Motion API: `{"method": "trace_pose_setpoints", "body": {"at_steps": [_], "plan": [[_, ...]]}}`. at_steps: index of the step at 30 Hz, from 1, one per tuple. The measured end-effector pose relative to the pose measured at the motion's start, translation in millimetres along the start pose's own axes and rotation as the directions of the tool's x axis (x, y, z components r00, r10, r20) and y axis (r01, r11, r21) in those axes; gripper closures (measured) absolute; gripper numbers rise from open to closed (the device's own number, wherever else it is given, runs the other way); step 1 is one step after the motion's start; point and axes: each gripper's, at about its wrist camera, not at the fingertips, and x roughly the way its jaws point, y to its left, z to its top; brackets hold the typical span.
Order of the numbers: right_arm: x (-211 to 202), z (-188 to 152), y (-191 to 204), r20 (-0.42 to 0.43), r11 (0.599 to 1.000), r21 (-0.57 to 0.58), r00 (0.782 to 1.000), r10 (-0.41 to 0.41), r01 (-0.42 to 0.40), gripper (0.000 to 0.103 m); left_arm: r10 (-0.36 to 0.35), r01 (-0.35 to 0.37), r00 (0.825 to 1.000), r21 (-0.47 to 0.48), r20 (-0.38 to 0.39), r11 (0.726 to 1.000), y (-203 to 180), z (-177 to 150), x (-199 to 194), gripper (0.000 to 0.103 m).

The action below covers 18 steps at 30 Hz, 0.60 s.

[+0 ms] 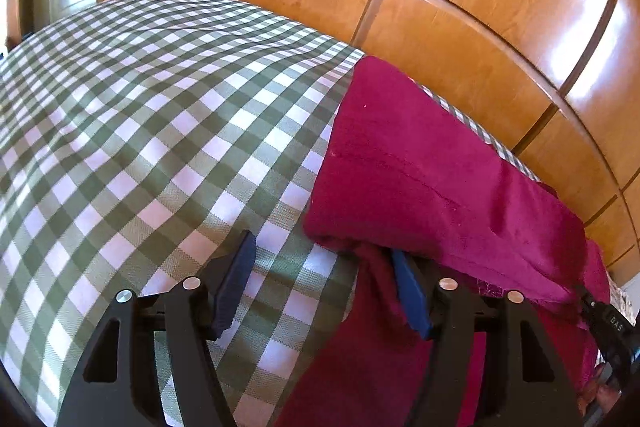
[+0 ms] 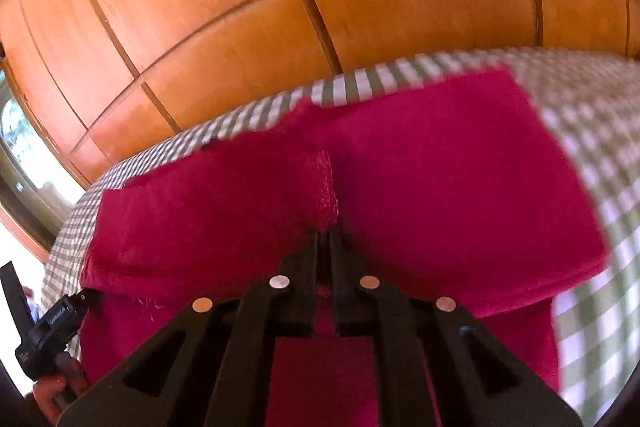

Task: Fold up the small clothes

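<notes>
Left tool (image 1: 320,263) spread open over the checked cloth (image 1: 160,115) — empty. Right tool (image 2: 324,231) pinched on the magenta garment (image 2: 420,167) — fold edge.

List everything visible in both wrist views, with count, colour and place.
garment: one, magenta, folded on the right part of the checked cloth, near edge hanging over.
checked cloth: one, green and white, covering the surface.
wooden panels: several, glossy orange-brown, behind the surface.
window: one, bright, far left of the right wrist view.
left claw: one, black with blue pads, open; one finger under the garment's fold.
right claw: one, black, shut on the garment's edge.
</notes>
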Motion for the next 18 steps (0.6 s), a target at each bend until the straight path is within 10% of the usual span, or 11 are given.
{"method": "trace_pose_setpoints", "body": {"at_steps": [5,18], "plan": [[-0.8,1.6,2.6,0.022,1.000,-0.018,1.000,-0.007,0.007,0.098,-0.037,0.037,0.999,-0.050,0.012,0.998,10.5,6.8,2.6,0.073],[9.6,2.6,5.8,0.002,1.000,-0.003,1.000,-0.016,0.016,0.095,-0.065,0.070,0.997,-0.122,0.039,0.990,23.6,-8.4,-5.8,0.064]]}}
